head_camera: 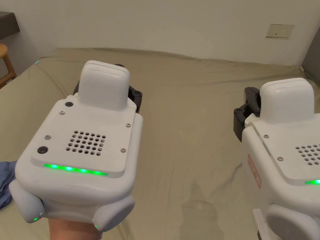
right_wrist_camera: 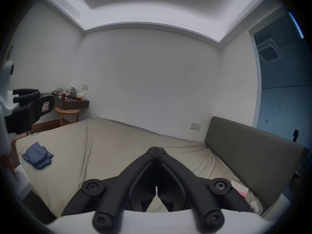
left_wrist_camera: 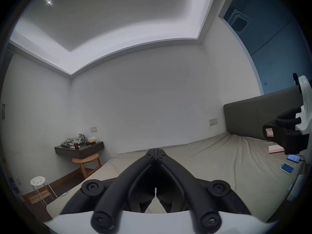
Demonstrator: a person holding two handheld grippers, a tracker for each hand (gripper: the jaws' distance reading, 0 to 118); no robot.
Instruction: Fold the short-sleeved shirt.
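Observation:
A blue shirt (right_wrist_camera: 38, 156) lies crumpled near the left edge of the bed; a corner of the blue shirt (head_camera: 6, 182) also peeks in at the left of the head view. My left gripper (left_wrist_camera: 156, 150) is held level above the bed, jaws closed tip to tip with nothing between them. My right gripper (right_wrist_camera: 157, 149) hovers to its right at about the same height, also shut and empty. Both white gripper bodies show from behind in the head view, the left gripper (head_camera: 107, 89) and the right gripper (head_camera: 250, 107). The shirt lies below and left of the left gripper, untouched.
The bed sheet (head_camera: 187, 109) is beige and wrinkled. A grey headboard (right_wrist_camera: 253, 149) runs along the right side. Two phones (left_wrist_camera: 287, 168) and a pink-edged box (left_wrist_camera: 276, 149) lie near it. A dark shelf (left_wrist_camera: 79, 149), a wooden stool (left_wrist_camera: 86, 161) and a white stool (left_wrist_camera: 38, 181) stand left of the bed.

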